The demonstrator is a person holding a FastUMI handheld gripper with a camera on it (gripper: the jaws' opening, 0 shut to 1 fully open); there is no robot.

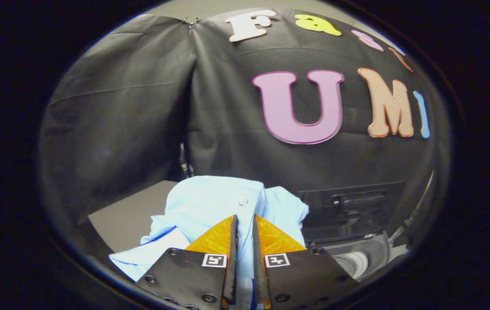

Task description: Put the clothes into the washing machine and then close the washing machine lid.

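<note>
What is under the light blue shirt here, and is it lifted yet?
The claw is shut on the light blue shirt. Beside it a grey surface shows, and the open washing machine on the other side. What lies directly beneath is covered by fabric.

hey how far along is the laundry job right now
Early stage. In hand: the hand-held gripper has its fingers nearly closed on a fold of the light blue shirt, which seems lifted off the grey table. Nothing looks finished yet. Left to do: carry the shirt over to the washing machine, just beside the fingers with its lid raised, drop it in, then close that lid.
</note>
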